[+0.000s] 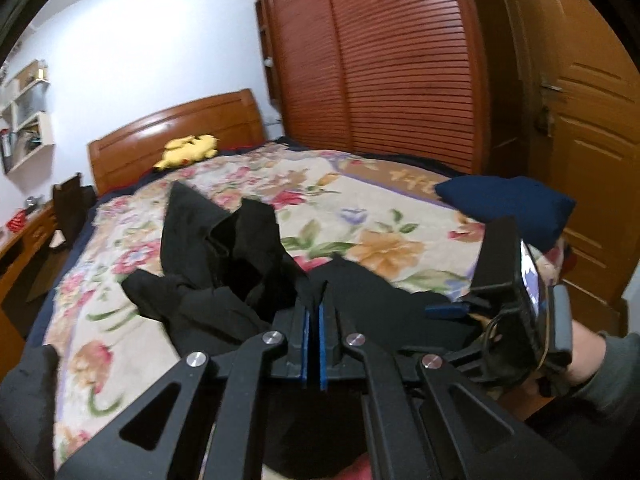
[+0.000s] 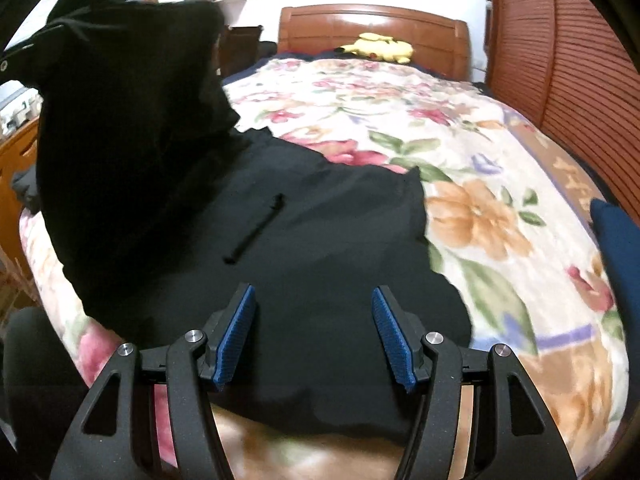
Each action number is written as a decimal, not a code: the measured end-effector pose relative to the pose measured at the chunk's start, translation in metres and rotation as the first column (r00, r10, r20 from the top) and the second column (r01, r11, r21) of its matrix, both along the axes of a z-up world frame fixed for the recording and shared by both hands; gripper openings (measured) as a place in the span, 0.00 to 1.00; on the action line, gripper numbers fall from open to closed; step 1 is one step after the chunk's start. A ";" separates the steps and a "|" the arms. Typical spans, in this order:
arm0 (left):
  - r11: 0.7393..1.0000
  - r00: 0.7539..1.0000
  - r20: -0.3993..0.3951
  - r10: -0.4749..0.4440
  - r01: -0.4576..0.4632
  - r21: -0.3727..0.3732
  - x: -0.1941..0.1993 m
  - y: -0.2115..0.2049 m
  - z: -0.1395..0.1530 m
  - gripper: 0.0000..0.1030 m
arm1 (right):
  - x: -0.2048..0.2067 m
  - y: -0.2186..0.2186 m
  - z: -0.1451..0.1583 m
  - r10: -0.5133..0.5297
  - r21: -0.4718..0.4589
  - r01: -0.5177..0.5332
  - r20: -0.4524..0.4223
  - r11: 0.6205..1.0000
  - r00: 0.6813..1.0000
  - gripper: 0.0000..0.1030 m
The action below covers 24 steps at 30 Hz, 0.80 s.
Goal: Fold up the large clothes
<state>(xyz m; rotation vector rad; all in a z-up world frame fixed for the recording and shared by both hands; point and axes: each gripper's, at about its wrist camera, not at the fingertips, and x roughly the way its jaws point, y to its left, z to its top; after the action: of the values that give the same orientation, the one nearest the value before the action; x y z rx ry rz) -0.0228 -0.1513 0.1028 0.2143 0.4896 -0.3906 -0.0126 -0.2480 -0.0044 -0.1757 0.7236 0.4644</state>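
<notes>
A large black garment [image 1: 224, 264] lies rumpled on the floral bed cover [image 1: 320, 200]. My left gripper [image 1: 315, 304] is shut on an edge of this garment and holds it up off the bed. In the right wrist view the garment [image 2: 304, 248] spreads over the near part of the bed, with one part lifted high at the left [image 2: 120, 120]. My right gripper [image 2: 314, 320] is open and empty just above the garment's near part. The right gripper also shows in the left wrist view [image 1: 452, 310], at the right.
A yellow plush toy [image 1: 188, 151] lies by the wooden headboard [image 1: 176, 136]. A dark blue cushion [image 1: 508, 204] sits at the bed's right edge. A slatted wardrobe [image 1: 380, 60] and a door [image 1: 592, 140] stand to the right. A desk [image 1: 24, 232] stands left.
</notes>
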 end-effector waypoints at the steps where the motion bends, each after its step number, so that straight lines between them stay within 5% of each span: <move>1: 1.000 1.000 -0.009 -0.012 0.012 -0.002 0.003 -0.007 -0.001 0.00 | 0.000 -0.004 0.002 -0.006 0.007 0.006 0.000 1.000 1.000 0.60; 7: 0.998 0.995 -0.077 -0.058 0.057 -0.011 0.023 -0.047 -0.021 0.00 | 0.001 -0.031 0.009 -0.084 0.040 0.083 0.011 0.996 0.996 0.60; 13: 0.999 0.992 -0.119 -0.031 0.028 -0.021 0.027 -0.043 -0.028 0.05 | 0.005 -0.041 0.009 -0.099 0.074 0.099 -0.006 0.992 0.995 0.60; 18: 0.995 0.995 -0.077 -0.056 0.049 -0.089 0.006 -0.017 -0.010 0.34 | 0.004 -0.040 0.011 -0.095 0.076 0.093 0.015 0.993 0.995 0.60; 24: 0.992 1.000 -0.025 -0.013 0.009 -0.124 -0.007 0.026 0.002 0.42 | -0.002 -0.041 0.024 -0.104 0.078 0.099 0.066 0.992 0.992 0.60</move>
<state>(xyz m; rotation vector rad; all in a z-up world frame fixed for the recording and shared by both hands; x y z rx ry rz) -0.0295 -0.1249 0.1050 0.0923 0.4879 -0.4336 -0.0148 -0.2888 0.0192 -0.0844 0.6426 0.3855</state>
